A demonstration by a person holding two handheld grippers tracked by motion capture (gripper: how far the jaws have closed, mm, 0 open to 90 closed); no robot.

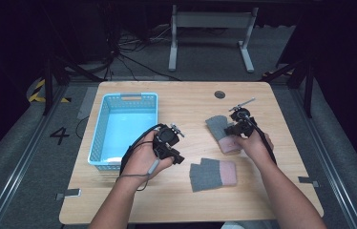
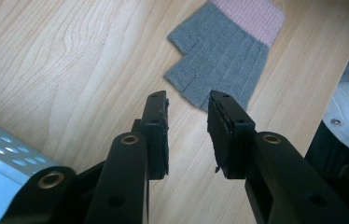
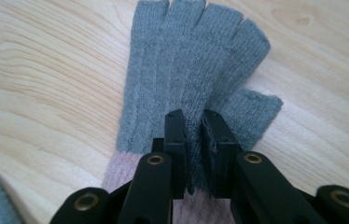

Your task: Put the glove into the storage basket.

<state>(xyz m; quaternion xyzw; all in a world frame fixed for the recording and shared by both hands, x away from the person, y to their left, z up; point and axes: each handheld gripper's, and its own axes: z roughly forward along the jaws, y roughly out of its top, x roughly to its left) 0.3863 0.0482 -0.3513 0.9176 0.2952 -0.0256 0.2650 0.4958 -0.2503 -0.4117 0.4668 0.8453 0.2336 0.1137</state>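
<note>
- Far left on the table (image 1: 186, 200) sits a blue basket (image 1: 101, 125), with what looks like something pale lying inside.
- Just beside it, the left gripper (image 1: 180, 142) hovers with its jaws partly apart and nothing between them.
- Right of that lies a grey glove with a pink cuff (image 1: 213, 174), flat, near the front edge.
- Further right, the right gripper (image 1: 228, 130) is down on the second grey glove (image 1: 220, 129); jaws nearly closed, pinching a ridge of knit near the cuff.
</note>
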